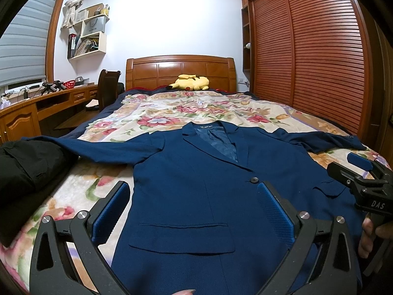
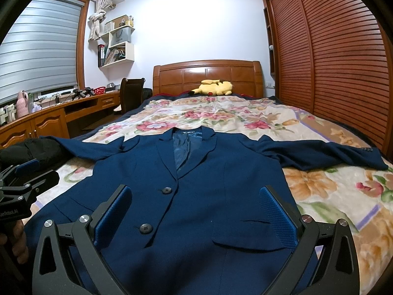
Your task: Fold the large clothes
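Note:
A navy blue suit jacket (image 1: 196, 184) (image 2: 191, 196) lies flat and face up on the floral bed cover (image 1: 157, 118) (image 2: 331, 196), collar toward the headboard, both sleeves spread sideways. My left gripper (image 1: 194, 196) hovers open over the jacket's left half near the flap pocket, nothing between its blue pads. My right gripper (image 2: 196, 201) hovers open above the buttons and the right pocket. Each gripper shows in the other's view at the edge, the right one (image 1: 361, 172) and the left one (image 2: 27, 172), both held by a hand.
A black garment (image 1: 27, 164) is bundled at the bed's left edge under the left sleeve end. A yellow plush toy (image 1: 190, 82) lies by the wooden headboard (image 2: 206, 73). A desk (image 2: 61, 115) and chair stand left; slatted wardrobe doors (image 1: 307, 56) line the right.

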Demonstrator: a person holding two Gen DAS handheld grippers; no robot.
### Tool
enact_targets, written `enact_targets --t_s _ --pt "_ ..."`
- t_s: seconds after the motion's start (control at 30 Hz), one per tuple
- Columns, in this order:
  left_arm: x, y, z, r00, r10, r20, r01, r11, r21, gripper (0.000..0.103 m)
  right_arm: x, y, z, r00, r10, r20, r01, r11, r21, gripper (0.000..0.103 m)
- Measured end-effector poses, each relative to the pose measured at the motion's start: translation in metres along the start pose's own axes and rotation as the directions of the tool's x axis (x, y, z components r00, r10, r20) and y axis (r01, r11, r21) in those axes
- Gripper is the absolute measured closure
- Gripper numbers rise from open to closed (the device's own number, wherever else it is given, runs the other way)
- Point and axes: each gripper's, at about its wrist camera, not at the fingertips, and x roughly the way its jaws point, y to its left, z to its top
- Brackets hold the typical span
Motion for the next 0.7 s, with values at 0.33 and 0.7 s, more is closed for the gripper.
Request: enact_targets --t_s 0.33,0.7 --pt "0.0 0.0 0.0 1.0 0.001 0.0 -0.001 1.0 0.001 0.0 0.0 0.0 0.0 1.0 0.0 -0.001 0.0 1.0 0.0 0.0" --pt "0.0 0.011 0.005 0.999 0.047 -0.011 -0.047 0.999 0.008 0.0 0.003 0.005 0.001 1.0 0.019 -0.012 -0.019 1.0 -0.01 0.0"
